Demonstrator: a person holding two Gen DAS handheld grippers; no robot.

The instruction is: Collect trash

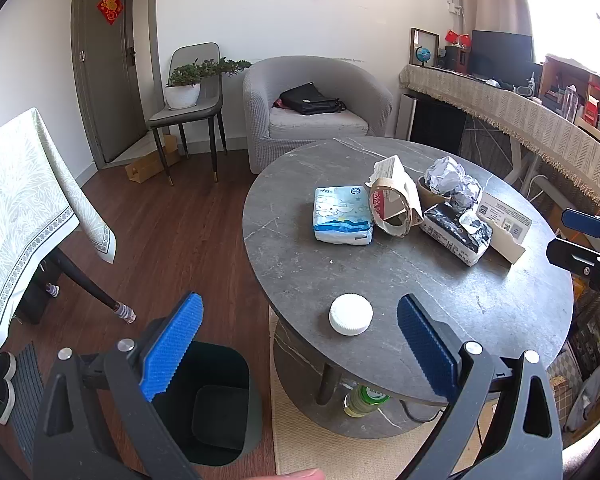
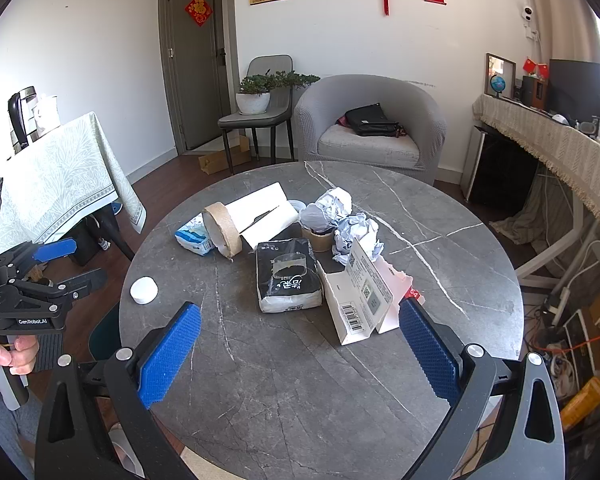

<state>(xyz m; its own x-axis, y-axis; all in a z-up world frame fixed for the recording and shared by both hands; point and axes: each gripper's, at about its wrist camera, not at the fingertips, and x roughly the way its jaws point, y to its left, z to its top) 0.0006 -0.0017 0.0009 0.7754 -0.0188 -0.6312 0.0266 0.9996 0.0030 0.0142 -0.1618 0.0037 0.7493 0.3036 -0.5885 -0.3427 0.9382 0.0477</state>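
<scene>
Trash: a cap (image 1: 351,314), paper balls (image 2: 342,216), a tape roll (image 2: 222,229), a black pack (image 2: 288,276) and a box (image 2: 358,300) lie on the round table (image 2: 440,248).
Bin (image 1: 216,400): on the floor, just beside the table.
Left gripper (image 1: 300,344): fingers wide apart, holding nothing, over the table edge and bin.
Right gripper (image 2: 300,352): fingers wide apart, holding nothing, over the table.

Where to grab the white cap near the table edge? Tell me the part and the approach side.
Grip the white cap across its ribbed rim, coming straight down. It lies flat and low, alone near the table edge, and the open left claw is already close.
</scene>
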